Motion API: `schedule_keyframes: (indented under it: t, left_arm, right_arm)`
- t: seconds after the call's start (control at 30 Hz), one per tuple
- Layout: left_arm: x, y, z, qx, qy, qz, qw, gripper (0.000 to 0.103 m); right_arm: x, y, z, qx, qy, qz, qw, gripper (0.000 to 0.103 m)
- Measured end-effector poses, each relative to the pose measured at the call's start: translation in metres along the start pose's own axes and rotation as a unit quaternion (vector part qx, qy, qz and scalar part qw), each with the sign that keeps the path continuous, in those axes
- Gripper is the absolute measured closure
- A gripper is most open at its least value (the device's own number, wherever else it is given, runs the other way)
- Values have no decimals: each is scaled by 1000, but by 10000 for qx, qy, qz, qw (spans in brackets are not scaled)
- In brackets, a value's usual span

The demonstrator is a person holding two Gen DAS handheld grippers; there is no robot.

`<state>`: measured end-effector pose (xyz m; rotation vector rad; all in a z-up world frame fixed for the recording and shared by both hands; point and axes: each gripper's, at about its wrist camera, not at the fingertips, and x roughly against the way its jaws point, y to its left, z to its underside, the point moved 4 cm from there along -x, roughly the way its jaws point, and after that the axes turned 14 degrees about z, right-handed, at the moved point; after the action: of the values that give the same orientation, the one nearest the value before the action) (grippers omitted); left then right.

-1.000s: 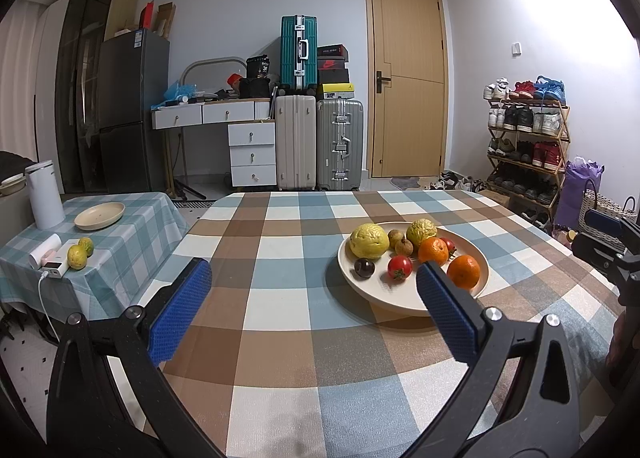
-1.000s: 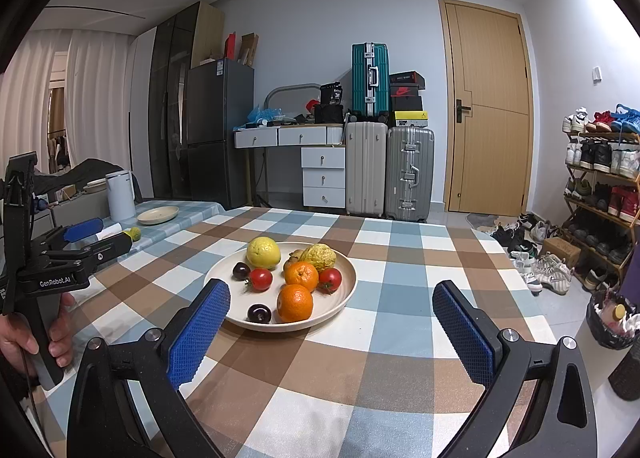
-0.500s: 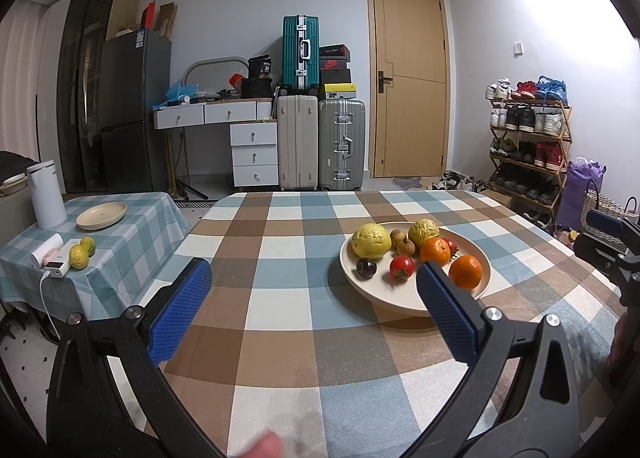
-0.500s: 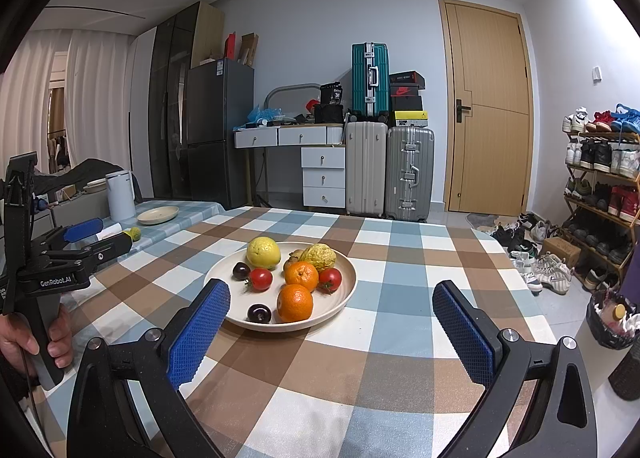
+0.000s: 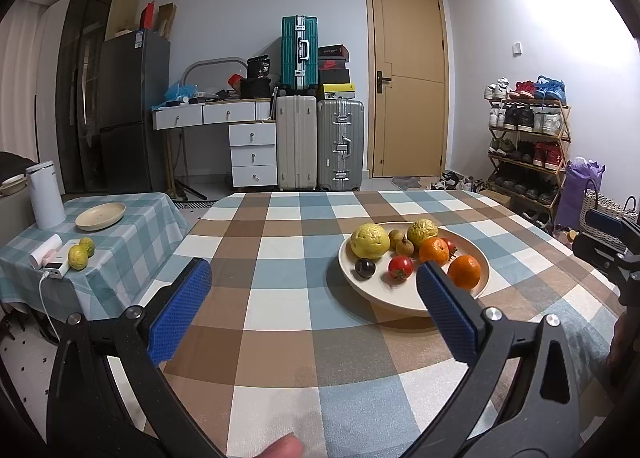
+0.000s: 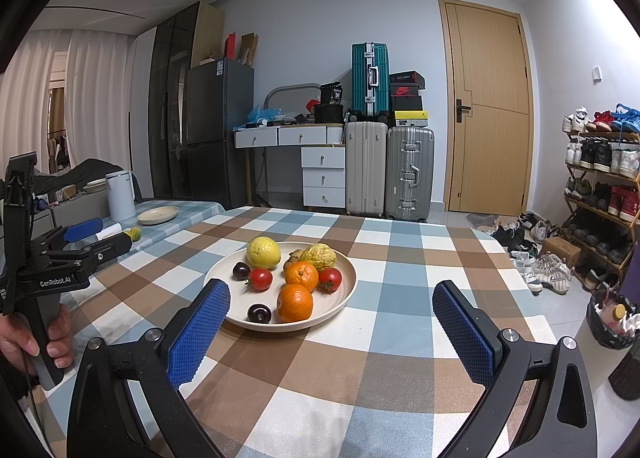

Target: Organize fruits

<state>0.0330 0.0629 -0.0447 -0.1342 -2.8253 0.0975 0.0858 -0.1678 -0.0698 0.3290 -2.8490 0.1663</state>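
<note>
A checked woven cloth covers the desk, matt and soft-looking. The cream plate looks smooth and matt. Oranges show dimpled skin; tomatoes and plums shine. Each tool has matt black plastic arms and blue knobbly pads.

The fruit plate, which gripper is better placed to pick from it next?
Probably the right gripper: open, with the fruit plate just ahead of its fingers. The left gripper, also open, faces bare tablecloth beside it.
</note>
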Motion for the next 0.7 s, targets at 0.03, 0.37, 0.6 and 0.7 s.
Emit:
schedule_keyframes:
  t: [0.03, 0.37, 0.6, 0.7]
  left_arm:
    - [0, 0, 0, 1, 0, 2, 10000, 1]
    - [1, 0, 0, 2, -2, -2, 10000, 1]
    - [1, 0, 0, 3, -2, -4, 10000, 1]
    - [1, 0, 0, 2, -1, -2, 10000, 1]
  right_arm:
    - [0, 0, 0, 0, 0, 0, 10000, 0]
    - [0, 0, 0, 0, 0, 0, 10000, 0]
    - [0, 0, 0, 0, 0, 0, 10000, 0]
    - [0, 0, 0, -1, 0, 0, 10000, 0]
